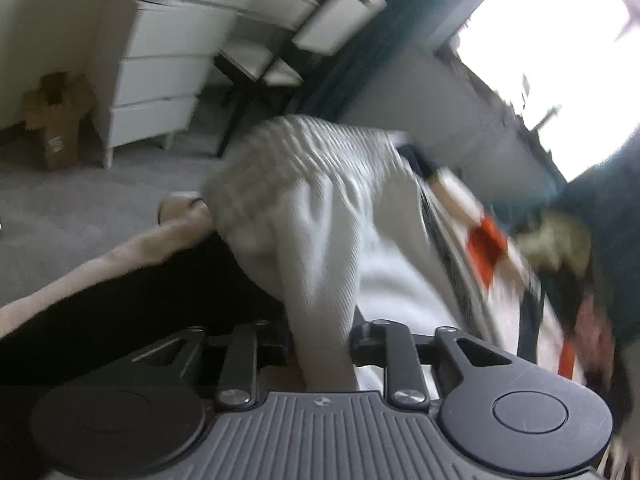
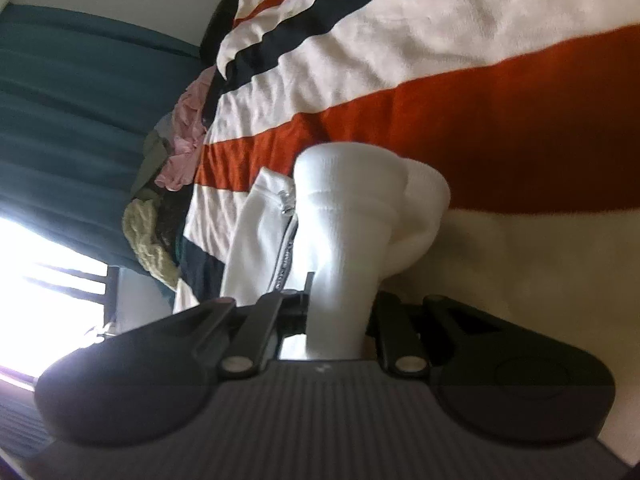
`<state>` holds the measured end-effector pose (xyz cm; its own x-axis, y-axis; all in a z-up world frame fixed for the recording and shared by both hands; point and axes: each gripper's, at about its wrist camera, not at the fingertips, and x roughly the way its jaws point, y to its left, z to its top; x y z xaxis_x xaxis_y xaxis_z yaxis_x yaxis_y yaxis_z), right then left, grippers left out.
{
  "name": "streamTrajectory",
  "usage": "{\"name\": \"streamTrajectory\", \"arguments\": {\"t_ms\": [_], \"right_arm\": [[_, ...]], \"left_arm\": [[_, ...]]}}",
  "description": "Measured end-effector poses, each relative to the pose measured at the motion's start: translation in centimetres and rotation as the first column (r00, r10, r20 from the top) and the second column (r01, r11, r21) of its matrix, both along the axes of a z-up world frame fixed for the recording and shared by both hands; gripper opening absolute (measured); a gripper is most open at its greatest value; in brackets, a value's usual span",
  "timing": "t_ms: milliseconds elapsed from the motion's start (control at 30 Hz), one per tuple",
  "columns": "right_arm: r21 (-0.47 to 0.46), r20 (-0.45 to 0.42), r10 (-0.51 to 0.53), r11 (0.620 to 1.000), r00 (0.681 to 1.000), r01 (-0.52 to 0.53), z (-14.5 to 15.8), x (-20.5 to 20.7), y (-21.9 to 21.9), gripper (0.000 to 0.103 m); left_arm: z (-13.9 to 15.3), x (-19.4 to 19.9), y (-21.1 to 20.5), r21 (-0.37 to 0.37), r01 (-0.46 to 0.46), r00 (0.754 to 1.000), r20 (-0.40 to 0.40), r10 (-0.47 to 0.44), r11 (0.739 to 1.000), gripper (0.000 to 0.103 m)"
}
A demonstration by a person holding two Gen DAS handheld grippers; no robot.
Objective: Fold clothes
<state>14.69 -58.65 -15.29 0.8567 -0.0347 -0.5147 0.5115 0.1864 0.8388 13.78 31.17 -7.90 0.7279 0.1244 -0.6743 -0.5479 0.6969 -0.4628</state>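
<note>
**Both grippers clamped on white ribbed garment, held over striped bed**

Left gripper (image 1: 320, 344): jaws pressed together on a bunch of the white garment (image 1: 320, 208). Fabric runs straight out from the jaws, away from the cam, then fans wide; ribbed band at the far end, so long axis lies along the gripper's fingers. View is motion-blurred, details soft.

Right gripper (image 2: 340, 320): also pinching the white garment (image 2: 344, 216), a thick rolled section coming up out of the jaws and ending in a rounded fold. Long axis again along the fingers, pointing away from cam. A zipper (image 2: 286, 208) w/ metal pull runs beside the gripped part, on its left in the right wrist view.

Garment sits above/against the striped bedspread (image 2: 440, 92) (white, orange, navy); can't tell if it touches the bed.

Bkgd: clothes pile (image 2: 168, 184) (pink, cream knit, dark items) at bed edge, teal curtain (image 2: 80, 92), bright window (image 1: 560, 60), white dresser (image 1: 160, 76), chair (image 1: 280, 52), cardboard box (image 1: 56, 120) on grey carpet.
</note>
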Motion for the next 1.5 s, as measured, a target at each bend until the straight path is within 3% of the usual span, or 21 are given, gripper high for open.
{"name": "streamTrajectory", "arguments": {"t_ms": [33, 133, 167, 200, 267, 500, 633, 800, 1000, 1133, 1233, 1400, 1467, 1500], "right_arm": [[0.026, 0.012, -0.002, 1.000, 1.000, 0.001, -0.3, 0.0, 0.0, 0.019], [0.113, 0.059, 0.002, 0.994, 0.998, -0.009, -1.2, 0.1, -0.2, 0.051], [0.126, 0.082, 0.013, 0.992, 0.997, -0.023, -1.4, 0.1, -0.2, 0.057], [0.128, 0.105, 0.029, 0.991, 0.994, -0.042, -1.4, 0.2, -0.1, 0.057], [0.110, 0.114, 0.052, 0.992, 0.992, -0.065, -1.4, 0.6, -0.1, 0.057], [0.014, 0.084, 0.100, 0.995, 0.991, -0.101, -1.2, 2.1, -0.2, 0.057], [-0.008, 0.097, 0.059, 0.998, 0.993, -0.059, -1.4, 2.3, -0.5, 0.057], [-0.041, 0.144, 0.029, 0.999, 0.989, -0.023, -1.5, 2.4, -1.4, 0.057], [-0.084, 0.178, 0.030, 0.996, 0.984, -0.015, -1.4, 2.7, -1.9, 0.057], [-0.126, 0.186, 0.031, 0.992, 0.982, -0.008, -1.1, 3.1, -2.3, 0.057], [-0.157, 0.191, 0.033, 0.988, 0.981, -0.002, -0.9, 3.5, -2.5, 0.057], [-0.164, 0.179, 0.030, 0.986, 0.983, 0.000, -0.9, 3.8, -2.6, 0.053], [-0.155, 0.125, 0.023, 0.988, 0.992, -0.003, -1.1, 3.9, -2.7, 0.032], [-0.160, 0.089, 0.023, 0.987, 0.996, -0.008, -1.1, 4.0, -2.8, 0.015]], "left_arm": [[0.1, 0.0, -0.5, 0.021, 0.012, 1.000, -0.013, -0.012, 1.000, 0.037], [1.0, 0.2, -2.5, 0.105, 0.069, 0.997, -0.050, -0.064, 0.992, 0.065], [1.3, 0.4, -3.3, 0.136, 0.095, 0.994, -0.065, -0.086, 0.986, 0.076], [1.7, 0.5, -4.4, 0.188, 0.122, 0.991, -0.084, -0.108, 0.974, 0.079], [2.5, 0.4, -6.7, 0.274, 0.158, 0.985, -0.103, -0.135, 0.949, 0.082], [4.8, -0.9, -13.8, 0.457, 0.186, 0.982, -0.069, -0.174, 0.870, 0.090], [4.5, 0.2, -18.0, 0.445, 0.240, 0.966, -0.021, -0.258, 0.863, 0.090], [3.7, 2.5, -23.2, 0.418, 0.337, 0.923, 0.033, -0.385, 0.844, 0.093], [0.0, 6.0, -28.2, 0.385, 0.451, 0.880, -0.039, -0.474, 0.805, 0.093], [-3.3, 6.7, -30.7, 0.490, 0.518, 0.848, -0.187, -0.496, 0.701, 0.094], [-4.3, 6.6, -30.8, 0.508, 0.531, 0.839, -0.205, -0.503, 0.678, 0.096], [-4.7, 6.6, -30.5, 0.504, 0.537, 0.836, -0.211, -0.507, 0.676, 0.098], [-4.6, 6.6, -30.6, 0.508, 0.536, 0.837, -0.213, -0.504, 0.675, 0.098], [-4.5, 6.5, -30.6, 0.507, 0.535, 0.838, -0.214, -0.503, 0.676, 0.098]]}}
